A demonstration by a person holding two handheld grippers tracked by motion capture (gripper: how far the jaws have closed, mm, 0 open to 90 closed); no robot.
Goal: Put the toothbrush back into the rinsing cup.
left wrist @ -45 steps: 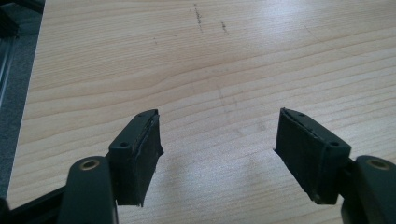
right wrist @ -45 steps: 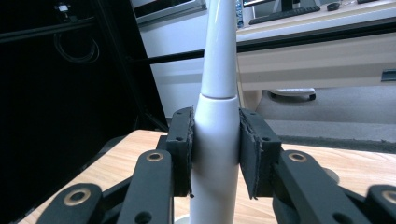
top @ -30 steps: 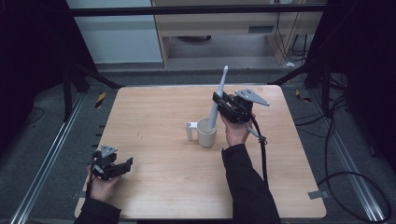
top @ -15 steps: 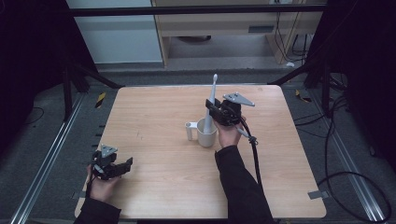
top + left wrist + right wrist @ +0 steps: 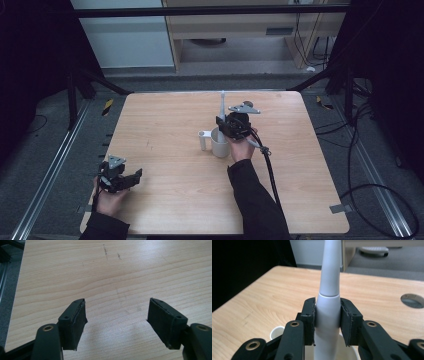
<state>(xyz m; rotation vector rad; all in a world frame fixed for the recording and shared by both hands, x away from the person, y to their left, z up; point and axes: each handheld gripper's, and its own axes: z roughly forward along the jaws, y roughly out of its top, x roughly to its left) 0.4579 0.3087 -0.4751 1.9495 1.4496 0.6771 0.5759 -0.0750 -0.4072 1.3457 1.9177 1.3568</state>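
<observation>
A white mug [image 5: 218, 144] with its handle to the left stands near the middle of the wooden table [image 5: 165, 125]. An upright white electric toothbrush handle [image 5: 221, 114] has its lower end inside the mug [image 5: 277, 332]. My right gripper [image 5: 224, 125] is shut on the toothbrush handle [image 5: 327, 307], its pads pressing both sides of the thick body just above the mug's rim. My left gripper [image 5: 134, 177] rests near the table's front left corner. The left gripper [image 5: 116, 320] is open, with bare wood between its jaws.
A round cable hole [image 5: 413, 300] pierces the tabletop beyond the mug in the right gripper view. A black cable [image 5: 270, 172] trails from the right gripper toward the front edge. Metal rails [image 5: 50, 170] run along the floor on both sides of the table.
The right gripper has carried the toothbrush handle leftward from a slant to upright, lowering its end deeper into the mug. The left gripper has stayed put.
</observation>
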